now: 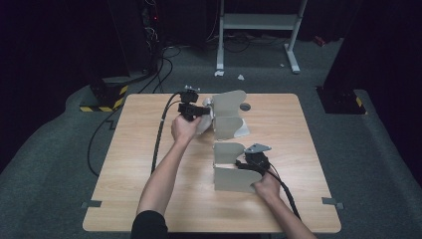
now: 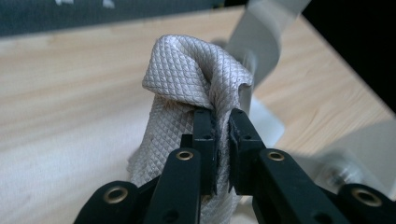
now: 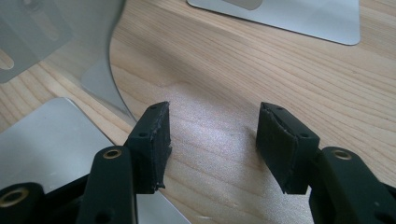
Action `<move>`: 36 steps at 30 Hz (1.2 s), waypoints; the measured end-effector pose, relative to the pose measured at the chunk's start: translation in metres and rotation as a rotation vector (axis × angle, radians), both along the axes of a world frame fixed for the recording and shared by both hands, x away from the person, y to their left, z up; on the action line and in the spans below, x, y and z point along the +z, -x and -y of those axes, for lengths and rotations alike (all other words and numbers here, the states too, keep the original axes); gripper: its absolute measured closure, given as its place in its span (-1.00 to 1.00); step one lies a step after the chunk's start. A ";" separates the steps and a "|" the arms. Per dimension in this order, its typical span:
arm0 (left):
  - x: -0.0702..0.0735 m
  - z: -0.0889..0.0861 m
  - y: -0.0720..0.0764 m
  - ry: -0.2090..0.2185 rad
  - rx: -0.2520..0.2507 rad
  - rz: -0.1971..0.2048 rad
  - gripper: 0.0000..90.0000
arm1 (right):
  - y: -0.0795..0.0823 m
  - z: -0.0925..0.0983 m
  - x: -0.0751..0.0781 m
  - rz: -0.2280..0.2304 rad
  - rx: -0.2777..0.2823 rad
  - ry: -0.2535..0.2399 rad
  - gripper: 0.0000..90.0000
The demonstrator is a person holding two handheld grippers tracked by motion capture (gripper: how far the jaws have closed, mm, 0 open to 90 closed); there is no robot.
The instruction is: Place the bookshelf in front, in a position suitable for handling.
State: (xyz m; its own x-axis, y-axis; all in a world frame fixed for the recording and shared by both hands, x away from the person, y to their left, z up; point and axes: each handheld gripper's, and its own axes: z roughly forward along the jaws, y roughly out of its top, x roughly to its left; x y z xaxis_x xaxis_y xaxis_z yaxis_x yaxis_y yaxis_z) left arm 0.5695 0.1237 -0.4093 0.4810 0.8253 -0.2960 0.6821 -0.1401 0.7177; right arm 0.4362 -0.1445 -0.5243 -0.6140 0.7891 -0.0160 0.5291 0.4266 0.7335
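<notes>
Two tongs, left tongs pinching quilted cloth, right tongs agape

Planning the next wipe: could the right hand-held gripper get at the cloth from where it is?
Probably not directly: the cloth sits beyond two upright metal bookends, clamped in the left hand-held gripper.

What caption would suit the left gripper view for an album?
Left gripper pinching a bunched, diamond-textured grey cloth above a wooden table.

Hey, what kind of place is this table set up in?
Probably a lab or recording studio, not a home: a lone wooden table on grey carpet, black curtains all around, and hazard-striped stand bases with cables trailing across the floor.
</notes>
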 end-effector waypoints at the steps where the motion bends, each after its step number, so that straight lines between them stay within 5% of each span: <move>1: -0.001 0.001 -0.004 0.002 -0.008 -0.017 0.84 | 0.000 0.000 0.000 -0.001 -0.001 -0.001 0.00; 4: -0.011 0.008 -0.008 -0.057 -0.024 -0.046 0.84 | 0.000 0.000 0.000 -0.002 -0.001 -0.001 0.00; 12: -0.066 0.021 -0.007 -0.156 -0.072 -0.198 0.84 | 0.000 0.000 0.000 -0.001 -0.001 -0.001 0.00; 16: -0.083 0.023 -0.003 -0.125 -0.082 -0.229 0.84 | 0.000 0.000 0.000 0.000 0.000 0.000 0.00; 21: -0.084 0.017 0.003 -0.094 -0.091 -0.236 0.84 | 0.000 0.000 0.000 0.000 0.000 0.000 0.00; 27: -0.086 0.016 0.030 -0.116 -0.155 -0.213 0.83 | 0.000 0.000 0.000 0.001 -0.001 0.001 0.00; 36: -0.086 0.015 0.065 -0.089 -0.236 -0.210 0.83 | 0.000 0.000 0.000 0.001 -0.002 0.001 0.00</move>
State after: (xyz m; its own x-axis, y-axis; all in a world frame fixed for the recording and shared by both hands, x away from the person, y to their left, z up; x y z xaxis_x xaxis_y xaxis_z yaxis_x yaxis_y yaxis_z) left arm 0.5043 0.1089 -0.4950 0.5984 0.7252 -0.3406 0.7550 -0.3681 0.5426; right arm 0.4361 -0.1443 -0.5244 -0.6121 0.7906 -0.0175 0.5295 0.4262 0.7335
